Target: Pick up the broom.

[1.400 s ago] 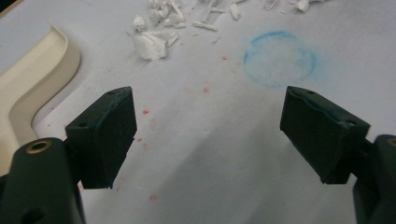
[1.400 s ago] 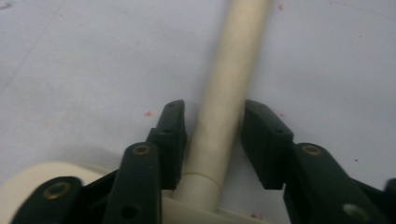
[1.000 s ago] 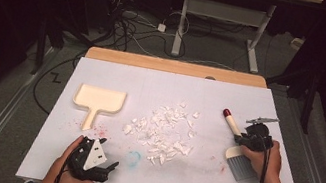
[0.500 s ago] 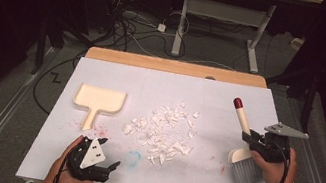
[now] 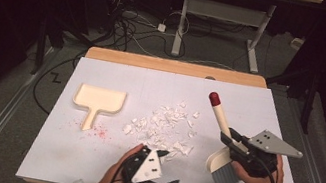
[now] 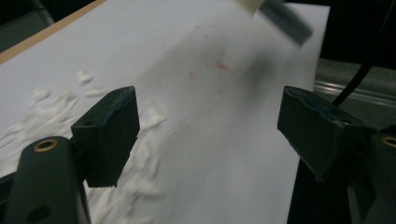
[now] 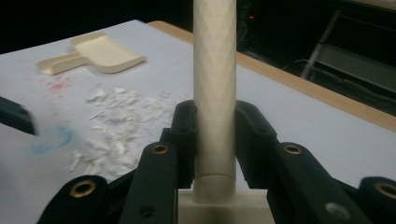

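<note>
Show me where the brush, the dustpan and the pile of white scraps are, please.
brush (image 5: pixel 220 117): high view, middle of its cream handle.
dustpan (image 5: pixel 100 98): high view, inside of its tray.
pile of white scraps (image 5: pixel 162 124): high view, centre of the heap.

Black hand-held gripper, grey triangular plate, brass screws, dark sleeves

Red stains on table; floor cables beyond.
</note>
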The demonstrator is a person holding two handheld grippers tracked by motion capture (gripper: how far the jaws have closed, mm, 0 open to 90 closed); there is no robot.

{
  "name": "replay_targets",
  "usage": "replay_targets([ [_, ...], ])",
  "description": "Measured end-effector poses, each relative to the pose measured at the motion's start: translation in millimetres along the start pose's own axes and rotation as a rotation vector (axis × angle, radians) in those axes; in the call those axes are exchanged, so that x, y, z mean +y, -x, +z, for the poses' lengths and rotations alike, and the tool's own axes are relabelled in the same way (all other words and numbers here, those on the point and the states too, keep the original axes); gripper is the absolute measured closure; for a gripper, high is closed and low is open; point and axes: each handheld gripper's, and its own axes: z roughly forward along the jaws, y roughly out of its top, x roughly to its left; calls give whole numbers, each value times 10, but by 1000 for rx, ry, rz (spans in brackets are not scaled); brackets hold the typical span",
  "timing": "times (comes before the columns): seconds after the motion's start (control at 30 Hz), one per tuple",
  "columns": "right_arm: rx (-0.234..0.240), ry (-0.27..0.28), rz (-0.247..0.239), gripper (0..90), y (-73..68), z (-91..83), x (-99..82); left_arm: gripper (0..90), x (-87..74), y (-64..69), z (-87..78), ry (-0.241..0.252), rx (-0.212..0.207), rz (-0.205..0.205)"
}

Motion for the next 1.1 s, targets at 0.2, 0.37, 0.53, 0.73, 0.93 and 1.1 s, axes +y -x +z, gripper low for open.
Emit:
replay_targets([
  [0.2,53,10,-57,721,-331,127,-55,233,107,25,339,16,-79,-101],
  [0.37,78,7,-96,720,-507,171,-66,331,107,31,490,43,-140,-170],
  [0.53,82,25,-140,720,-648,159,-68,459,75,-31,474,96,-209,-221],
  [0.73,77,64,-171,712,-708,98,-54,587,42,-188,390,88,-221,-251],
  [0.93,187,45,-191,605,-598,60,-32,648,35,-306,230,37,-217,-142],
  [1.1,363,-19,-282,464,-453,64,-77,649,15,-342,80,-30,-256,-13],
])
